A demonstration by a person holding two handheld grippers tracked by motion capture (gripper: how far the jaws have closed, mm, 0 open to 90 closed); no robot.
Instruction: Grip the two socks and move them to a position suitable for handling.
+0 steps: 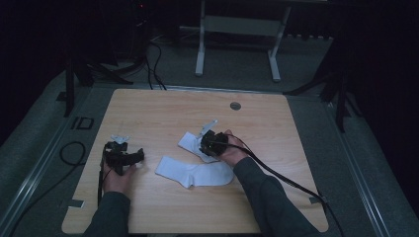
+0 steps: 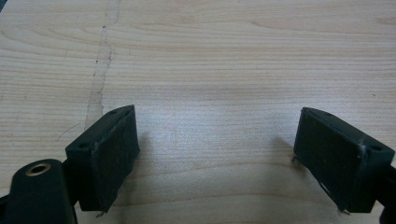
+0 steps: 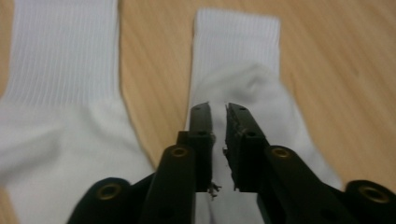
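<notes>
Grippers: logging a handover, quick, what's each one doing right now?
Left gripper: open, nothing between its jaws, over bare table.
Right gripper: open a crack over a white sock, gripping nothing.

Readable only "ID", in dark letters on the grey floor strip [image 1: 81, 123] just left of the wooden table [image 1: 163, 111] at its far corner; no lettering legible on the table or elsewhere.

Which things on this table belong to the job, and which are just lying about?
Job:
- near sock, flat
- far sock, folded, under the right gripper, whose jaws stand slightly apart
- left gripper, open over bare table

Lying about:
- table's round cap
- floor cables
</notes>
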